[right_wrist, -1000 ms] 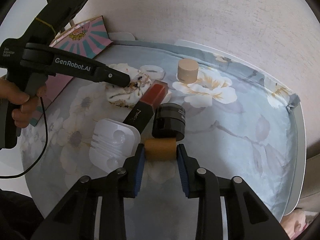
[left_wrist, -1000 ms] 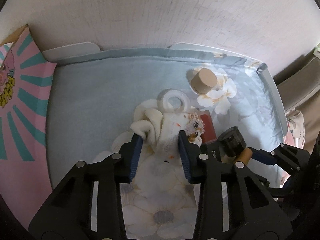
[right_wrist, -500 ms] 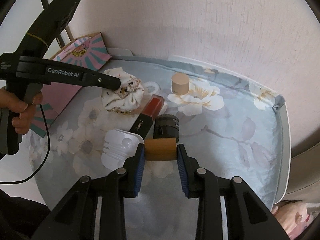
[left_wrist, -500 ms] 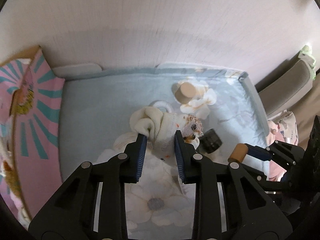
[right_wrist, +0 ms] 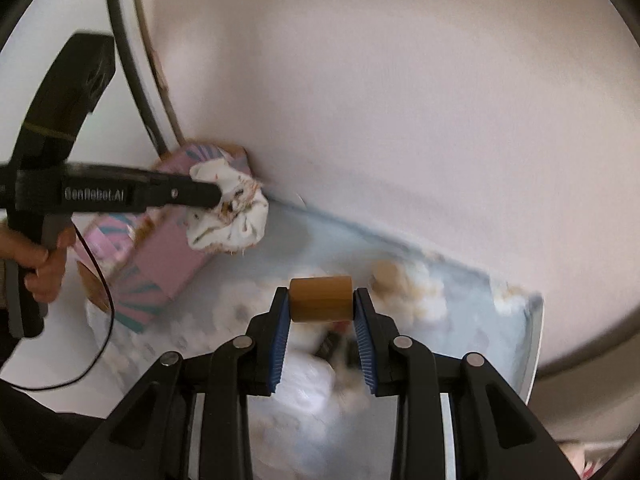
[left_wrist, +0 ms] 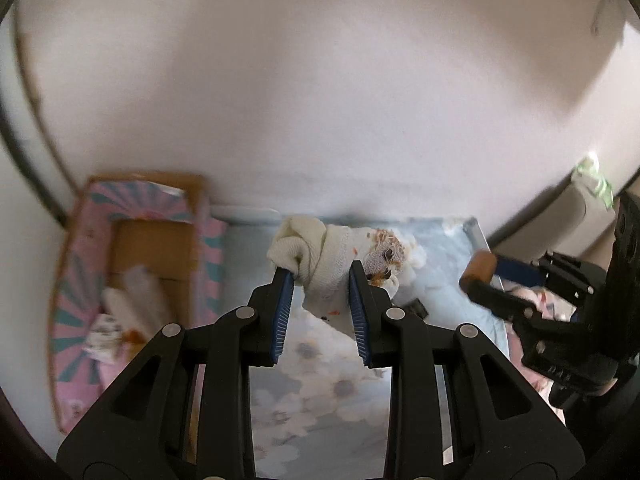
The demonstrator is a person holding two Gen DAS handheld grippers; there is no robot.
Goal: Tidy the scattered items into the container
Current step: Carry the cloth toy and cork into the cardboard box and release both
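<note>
The left gripper (left_wrist: 321, 288) is clamped on a rolled cream cloth (left_wrist: 328, 256), its 2 blue-padded fingers (left_wrist: 282, 312) pressing the bundle from both sides, with the roll's ends sticking out past them. The cloth hangs in the air above the floral-covered table (left_wrist: 320, 392), touching nothing else. Down and to the left lies the pink cardboard box (left_wrist: 136, 280), open-topped, with a few blurred pale items already inside; its near rim runs along the table's left side, and the box's far end sits against the wall (left_wrist: 320, 100).

The right gripper (right_wrist: 321, 312) is closed on a small brown cylinder (right_wrist: 321, 299), held crosswise by its flat ends between the pads. It too is lifted off the table. In the right wrist view the cloth (right_wrist: 232, 216) sits in front of the box's (right_wrist: 160, 264) far corner, and the air between the 2 grippers is open. Beneath the cylinder, blurred items remain on the tablecloth. The table's raised right edge (right_wrist: 534, 344) bounds that side.
</note>
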